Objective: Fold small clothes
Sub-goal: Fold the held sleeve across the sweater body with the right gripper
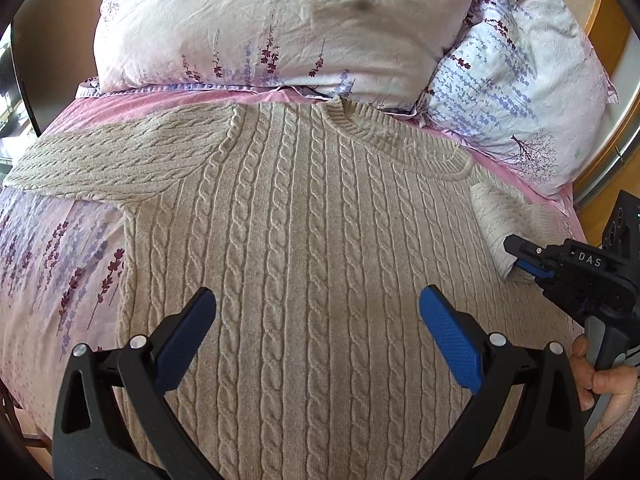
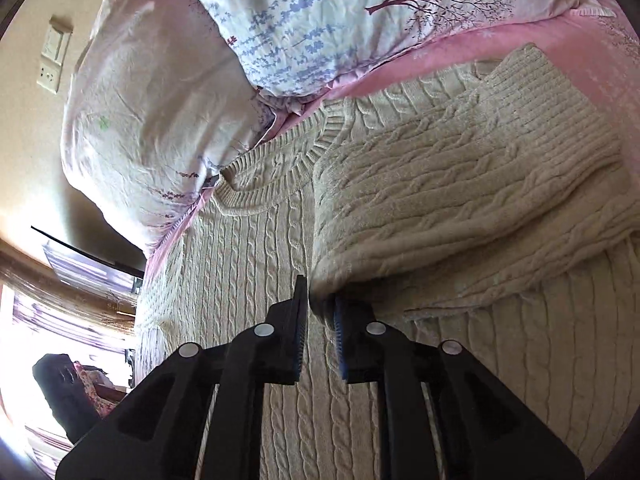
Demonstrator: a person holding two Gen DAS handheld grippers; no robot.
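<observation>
A beige cable-knit sweater [image 1: 304, 220] lies flat on the bed, collar toward the pillows. Its left sleeve [image 1: 100, 160] stretches out to the left. Its right sleeve [image 1: 500, 216] is folded in over the body. My left gripper [image 1: 318, 312] is open and empty, hovering over the sweater's middle. My right gripper [image 1: 520, 258] is at the right, shut on the folded right sleeve [image 2: 460, 200]; in the right wrist view its fingers [image 2: 320, 312] pinch the sleeve's cuff edge just above the sweater body [image 2: 248, 264].
A pink floral pillow [image 1: 272, 24] and a white-blue floral pillow [image 1: 516, 92] lie right behind the collar. The pink floral sheet [image 1: 52, 264] shows left of the sweater. A wall with a switch and socket [image 2: 54, 56] is at the far left.
</observation>
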